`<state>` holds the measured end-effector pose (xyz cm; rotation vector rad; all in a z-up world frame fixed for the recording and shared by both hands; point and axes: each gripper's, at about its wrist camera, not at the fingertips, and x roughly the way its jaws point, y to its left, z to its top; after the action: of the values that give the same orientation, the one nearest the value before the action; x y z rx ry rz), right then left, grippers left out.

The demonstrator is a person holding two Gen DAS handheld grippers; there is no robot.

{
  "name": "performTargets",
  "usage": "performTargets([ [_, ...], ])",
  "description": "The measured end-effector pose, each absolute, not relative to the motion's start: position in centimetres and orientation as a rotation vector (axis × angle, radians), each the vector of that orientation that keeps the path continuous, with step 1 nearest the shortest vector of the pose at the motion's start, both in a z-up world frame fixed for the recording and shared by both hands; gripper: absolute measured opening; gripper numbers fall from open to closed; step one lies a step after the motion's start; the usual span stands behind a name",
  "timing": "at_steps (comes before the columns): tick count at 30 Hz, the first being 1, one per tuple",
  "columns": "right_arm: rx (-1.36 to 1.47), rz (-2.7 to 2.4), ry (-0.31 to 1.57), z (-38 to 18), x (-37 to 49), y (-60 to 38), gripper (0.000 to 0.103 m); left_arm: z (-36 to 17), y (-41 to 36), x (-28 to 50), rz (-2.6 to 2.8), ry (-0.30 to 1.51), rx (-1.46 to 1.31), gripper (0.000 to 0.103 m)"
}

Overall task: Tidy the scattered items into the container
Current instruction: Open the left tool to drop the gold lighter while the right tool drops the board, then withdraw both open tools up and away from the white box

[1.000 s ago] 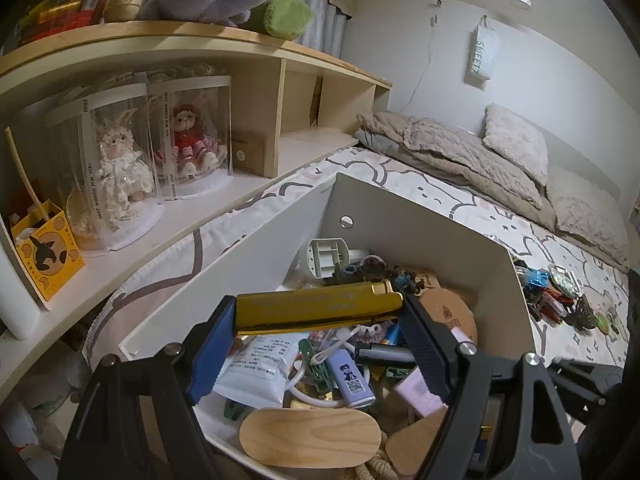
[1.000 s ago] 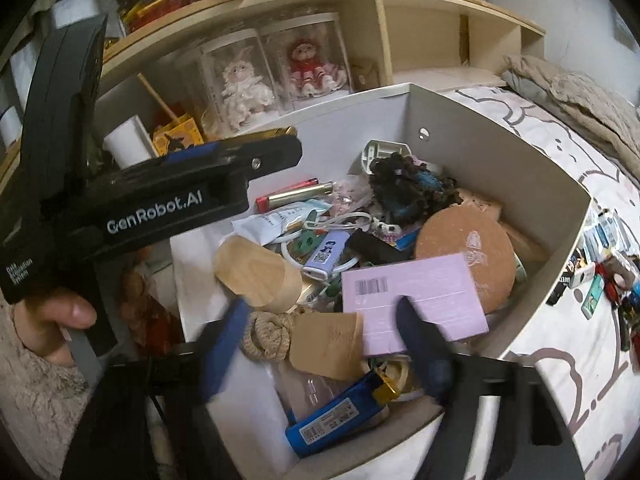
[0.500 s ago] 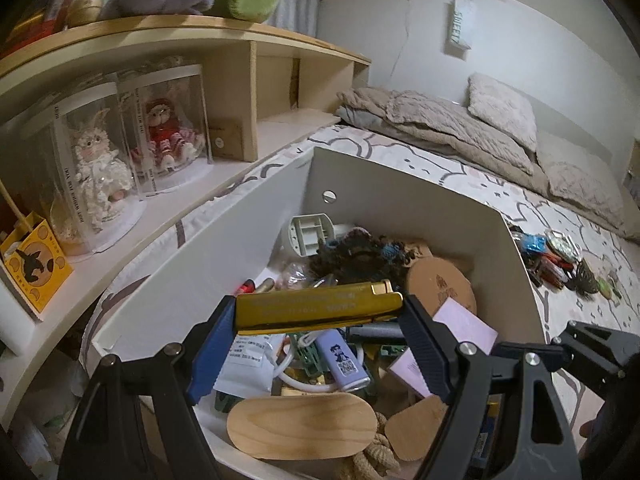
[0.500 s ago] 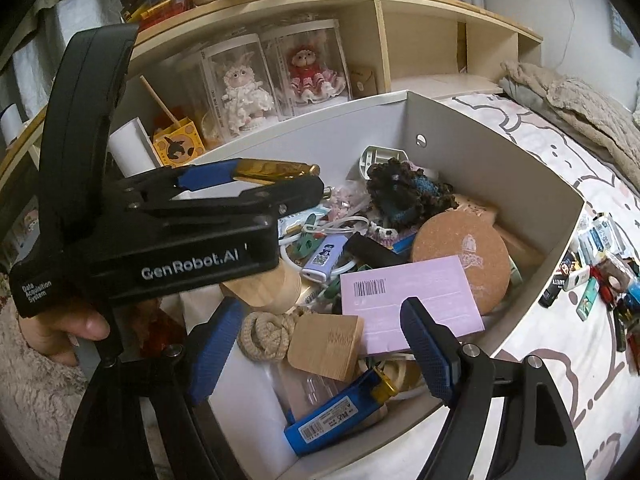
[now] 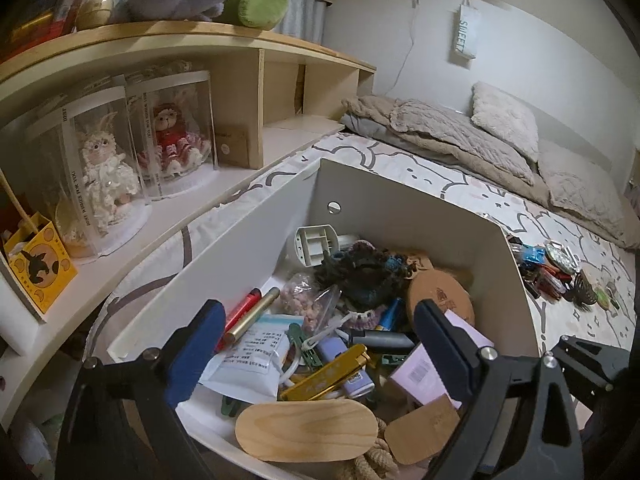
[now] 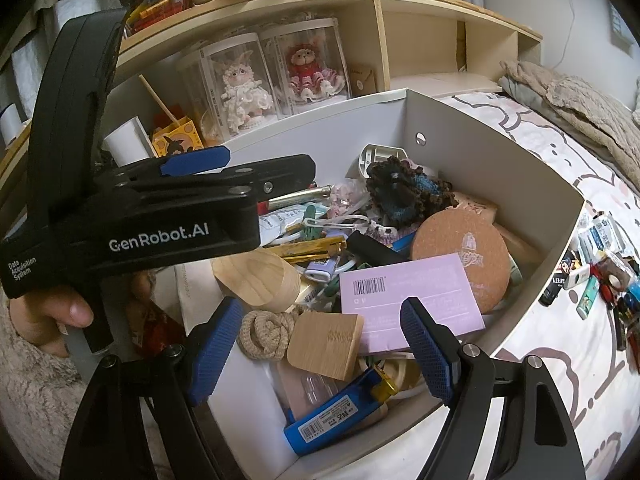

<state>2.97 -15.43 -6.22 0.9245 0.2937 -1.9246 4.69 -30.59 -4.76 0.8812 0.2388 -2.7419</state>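
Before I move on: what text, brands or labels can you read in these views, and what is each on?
"GenRobot.AI": side of the left gripper.
"Data Acquisition System": same gripper body, small.
"SWEET", roughly: hanging wall bag.
"SAFETY": black lighter on the bed.
Barcodes on the pink card and blue lighter, and the white packet print: too small.

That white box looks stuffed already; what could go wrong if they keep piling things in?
The white box is crowded; the pink card and blue packet lie near its low front edge and might slide out.

The gold item has landed loosely on the pile as the left gripper opens, so it could shift.

The small items on the bedsheet lie packed close together, so picking one could nudge others.
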Motion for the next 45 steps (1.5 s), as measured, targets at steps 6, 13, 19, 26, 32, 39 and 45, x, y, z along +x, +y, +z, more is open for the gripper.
performTargets([
  [6, 0.915, -1.936, 0.288, -6.1, 2.9, -15.3, 0.081, -4.7, -30.2, 4.9, -2.733, 0.23, 0.885, 0.096],
  [13, 0.901, -1.968, 0.252, -5.7, 2.6, -14.4, 0.081, -3.6, -30.1, 6.0, -2.72, 0.243, 0.842, 0.096],
  [19, 0.883, -2.025, 0.222, -4.6, 2.4, -12.9, 0.081, -2.1, -29.8, 7.3, -2.715, 0.278, 0.791, 0.103],
  [26, 0.842, -2.068, 0.197, -3.1, 2.9, -11.0, 0.081, 0.2, -28.2, 8.8, -2.729, 0.227, 0.723, 0.103],
  [32, 0.792, -2.118, 0.18, -1.4, 3.5, -9.0, 0.081, 1.5, -27.5, 10.3, -2.739, 0.262, 0.68, 0.103],
  [39, 0.725, -2.198, 0.173, 0.7, 4.4, -6.0, 0.081, 3.0, -26.1, 11.9, -2.762, 0.25, 0.649, 0.103],
  [45, 0.694, -2.256, 0.154, 1.8, 5.2, -3.3, 0.081, 4.0, -24.7, 13.6, -2.787, 0.223, 0.628, 0.103],
])
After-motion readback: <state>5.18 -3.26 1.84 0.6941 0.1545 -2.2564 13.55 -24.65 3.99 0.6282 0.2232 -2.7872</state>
